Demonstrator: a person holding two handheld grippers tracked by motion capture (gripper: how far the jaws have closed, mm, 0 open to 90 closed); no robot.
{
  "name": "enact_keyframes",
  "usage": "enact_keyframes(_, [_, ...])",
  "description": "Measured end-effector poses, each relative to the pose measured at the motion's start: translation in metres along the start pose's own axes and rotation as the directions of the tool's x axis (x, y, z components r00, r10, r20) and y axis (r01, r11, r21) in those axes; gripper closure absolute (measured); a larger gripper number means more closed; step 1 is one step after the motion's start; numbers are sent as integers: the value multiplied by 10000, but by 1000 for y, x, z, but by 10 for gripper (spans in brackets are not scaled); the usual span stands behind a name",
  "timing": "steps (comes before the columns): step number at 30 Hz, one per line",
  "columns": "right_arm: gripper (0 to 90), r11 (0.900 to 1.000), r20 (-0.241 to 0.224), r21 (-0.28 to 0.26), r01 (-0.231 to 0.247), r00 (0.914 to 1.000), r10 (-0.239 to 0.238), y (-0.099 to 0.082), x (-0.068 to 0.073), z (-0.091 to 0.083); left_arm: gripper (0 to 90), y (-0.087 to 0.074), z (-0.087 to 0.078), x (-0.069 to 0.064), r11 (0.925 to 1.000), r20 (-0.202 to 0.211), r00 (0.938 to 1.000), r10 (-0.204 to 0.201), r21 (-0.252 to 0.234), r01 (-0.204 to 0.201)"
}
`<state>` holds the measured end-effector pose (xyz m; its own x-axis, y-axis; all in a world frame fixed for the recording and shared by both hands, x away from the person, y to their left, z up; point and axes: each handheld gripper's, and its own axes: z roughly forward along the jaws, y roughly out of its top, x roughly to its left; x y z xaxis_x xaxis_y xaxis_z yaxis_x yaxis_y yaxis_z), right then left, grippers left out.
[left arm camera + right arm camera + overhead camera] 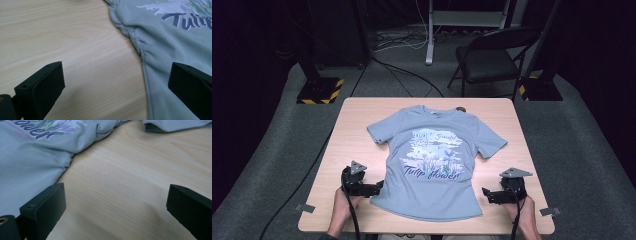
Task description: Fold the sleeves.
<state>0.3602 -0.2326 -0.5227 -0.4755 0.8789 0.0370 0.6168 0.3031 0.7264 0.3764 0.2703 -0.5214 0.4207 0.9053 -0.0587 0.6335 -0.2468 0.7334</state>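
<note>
A light blue T-shirt (432, 160) with a tulip print lies flat, front up, on the wooden table (357, 125), collar toward the far edge. My left gripper (379, 187) rests at the shirt's lower left side, open, jaws pointing at the side seam. In the left gripper view the gripper (117, 82) straddles the puckered edge of the shirt (175, 42), one jaw over the fabric, the other over bare wood. My right gripper (486, 194) sits just off the lower right side, open. In the right gripper view the gripper (116, 202) has only table between its jaws, with the shirt (30, 165) to the left.
A small dark object (460, 108) lies at the table's far edge by the collar. Beyond the table stand a black folding chair (492, 60) and two stand bases with yellow-black stripes (319, 91). Cables run across the grey floor. A sleeve (175, 125) shows at the top of the right gripper view.
</note>
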Motion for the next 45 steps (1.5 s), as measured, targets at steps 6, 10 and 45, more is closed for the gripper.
enact_keyframes(6, [21,9998,63,63,180,9998,-181,11,8,9,3,9,10,-7,9995,57,9997,237,189,-238])
enact_keyframes(10, [21,9997,74,67,250,9997,-250,15,11,13,3,13,17,-10,9984,-26,9990,457,332,-456])
enact_keyframes(45, [21,9927,521,840,870,9944,-915,37,30,45,6,27,36,-27,9801,-1049,9785,1777,1087,-1664])
